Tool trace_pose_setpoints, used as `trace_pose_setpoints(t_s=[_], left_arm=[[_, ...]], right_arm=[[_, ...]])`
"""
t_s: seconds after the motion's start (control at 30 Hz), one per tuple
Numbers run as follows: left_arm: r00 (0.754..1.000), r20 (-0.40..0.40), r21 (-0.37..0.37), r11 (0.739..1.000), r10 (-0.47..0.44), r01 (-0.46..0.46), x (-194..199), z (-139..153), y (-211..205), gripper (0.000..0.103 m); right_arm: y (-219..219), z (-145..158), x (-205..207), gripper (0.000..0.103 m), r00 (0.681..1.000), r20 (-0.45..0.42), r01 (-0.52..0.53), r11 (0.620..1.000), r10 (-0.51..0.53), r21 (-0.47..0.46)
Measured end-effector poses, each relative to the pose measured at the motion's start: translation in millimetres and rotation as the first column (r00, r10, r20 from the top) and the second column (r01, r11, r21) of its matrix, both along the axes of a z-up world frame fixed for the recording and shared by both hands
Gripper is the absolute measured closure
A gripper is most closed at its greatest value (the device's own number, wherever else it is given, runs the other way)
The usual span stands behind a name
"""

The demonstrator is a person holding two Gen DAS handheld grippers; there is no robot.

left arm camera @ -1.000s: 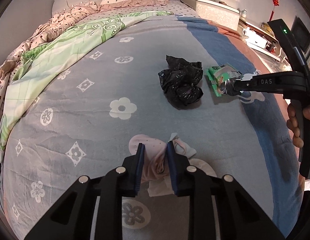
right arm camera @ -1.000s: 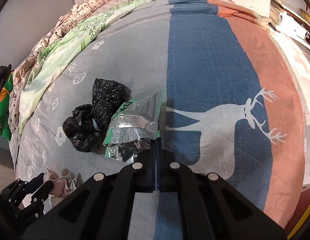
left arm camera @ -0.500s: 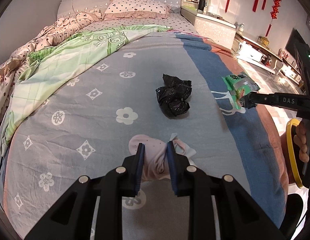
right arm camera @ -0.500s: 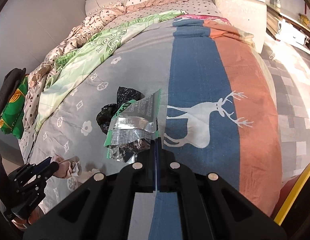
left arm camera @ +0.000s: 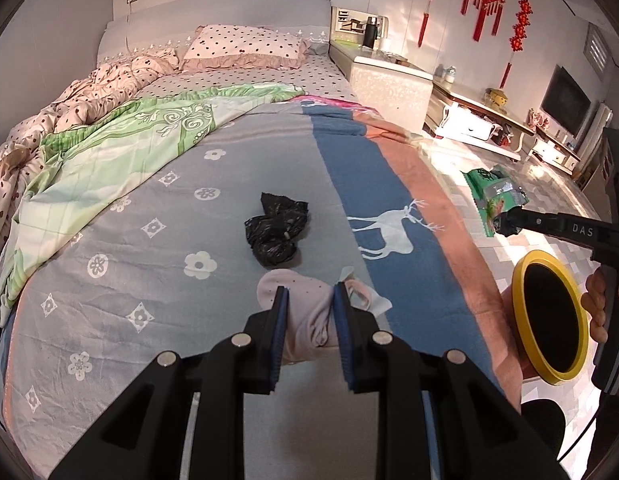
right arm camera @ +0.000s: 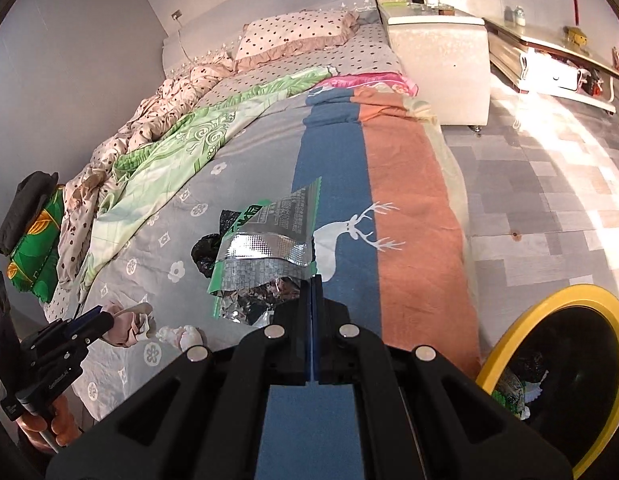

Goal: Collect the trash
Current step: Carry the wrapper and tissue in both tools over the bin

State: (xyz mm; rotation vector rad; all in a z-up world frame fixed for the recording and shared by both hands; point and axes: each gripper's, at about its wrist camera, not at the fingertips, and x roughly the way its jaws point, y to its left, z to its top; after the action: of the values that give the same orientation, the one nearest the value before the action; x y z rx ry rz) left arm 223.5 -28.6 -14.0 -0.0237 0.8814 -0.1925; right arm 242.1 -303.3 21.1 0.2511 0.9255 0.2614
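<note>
My left gripper (left arm camera: 308,304) is shut on a crumpled pink cloth wad (left arm camera: 309,316), held just above the bed's front edge; it also shows in the right wrist view (right arm camera: 127,322). My right gripper (right arm camera: 312,280) is shut on a green and silver foil snack wrapper (right arm camera: 265,252), held in the air past the bed's right edge, above the floor (left arm camera: 495,200). A crumpled black plastic bag (left arm camera: 275,230) lies on the grey blanket mid-bed. A yellow-rimmed trash bin (right arm camera: 565,368) stands on the floor at the bed's right corner, with trash inside.
White tissue pieces (right arm camera: 181,336) lie by the pink cloth. A green quilt (left arm camera: 121,148) and pillows (left arm camera: 245,46) cover the far bed. A white nightstand (right arm camera: 437,52) and low cabinet (left arm camera: 489,120) stand on the right. Tiled floor (right arm camera: 549,208) lies beside the bed.
Both grippers pulled back from the bed. The right one lifted the wrapper off the blanket and carried it right, past the bed edge; the yellow bin came into view.
</note>
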Motion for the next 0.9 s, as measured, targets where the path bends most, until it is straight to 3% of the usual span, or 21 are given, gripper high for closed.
trace_pose_setpoints(t_s=[0.43, 0.9], left_arm=[[0.988, 0.036, -0.041, 0.987, -0.153, 0.155, -3.2, 24.3, -105.7, 0.082], [0.946, 0.059, -0.052, 0.945, -0.319, 0.322, -11.2, 27.0, -214.8, 0.081]], right_arm=[[-104.9, 26.3, -45.0, 0.103, 0.991, 0.047, 0.126, 0.992, -0.127, 0.015], [-214.9, 40.0, -89.5, 0.103, 0.956, 0.066, 0.284, 0.959, -0.285, 0.016]])
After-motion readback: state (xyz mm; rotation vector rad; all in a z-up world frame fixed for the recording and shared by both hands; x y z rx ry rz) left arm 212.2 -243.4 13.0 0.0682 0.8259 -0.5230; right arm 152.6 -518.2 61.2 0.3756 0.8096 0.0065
